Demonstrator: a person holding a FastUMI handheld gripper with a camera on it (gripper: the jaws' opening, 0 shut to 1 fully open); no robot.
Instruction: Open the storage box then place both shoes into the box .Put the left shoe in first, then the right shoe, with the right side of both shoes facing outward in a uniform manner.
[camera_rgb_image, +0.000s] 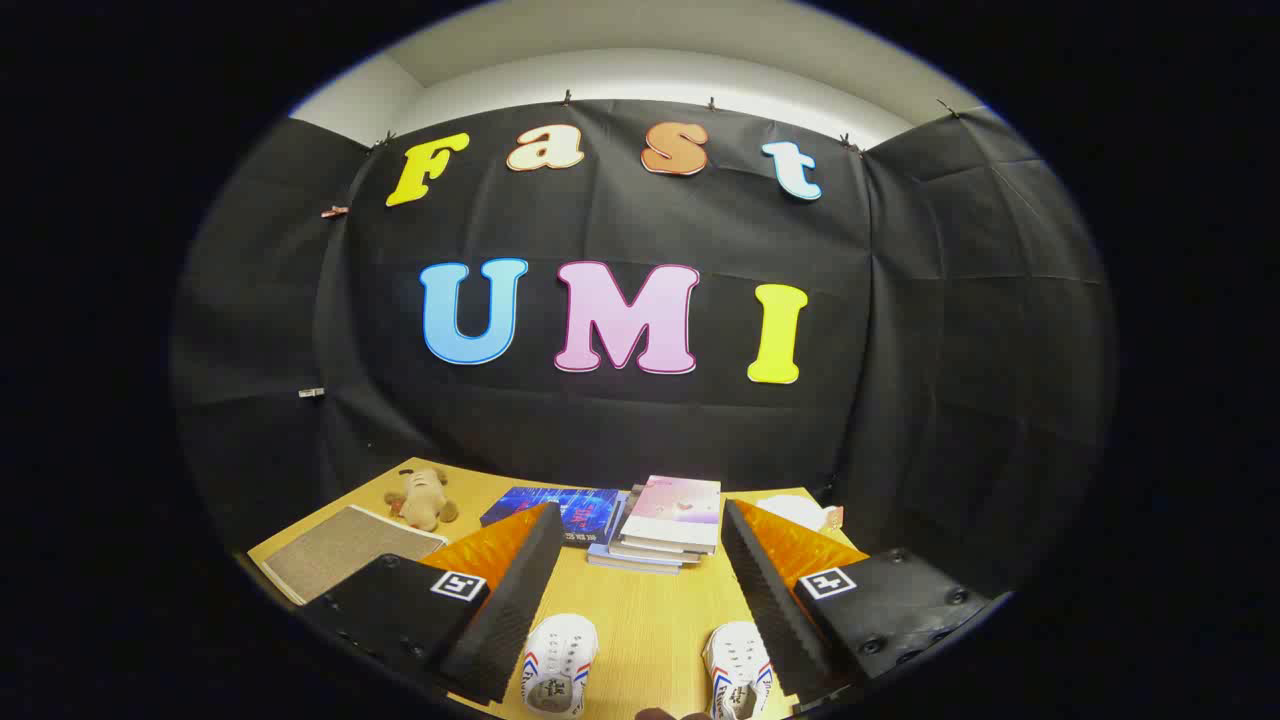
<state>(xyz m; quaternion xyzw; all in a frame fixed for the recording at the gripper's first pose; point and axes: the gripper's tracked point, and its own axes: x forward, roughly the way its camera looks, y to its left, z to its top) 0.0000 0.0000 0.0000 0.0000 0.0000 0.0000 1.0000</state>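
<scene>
Two white shoes sit on the table, toes pointing away w/ long axes running fwd: left shoe (560, 662) just inside the left finger, right shoe (738, 668) by the right one. Gripper (640, 575) hangs above them, fingers spread wide, holding nothing. Beyond: books (668, 520), plush toy (424, 497), mat (345, 545). Left shoe goes first, I'd say.

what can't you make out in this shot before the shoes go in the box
- Left shoe, gripper view: heel end cut off by the view's lower edge, by the tool's left finger.
- Right shoe: partly behind the right finger, heel cut off too.
- White thing beyond the right finger: mostly hidden, cannot tell what it is.
- Books: lower ones covered by the top one.
- Tool open, holding nothing.
</scene>
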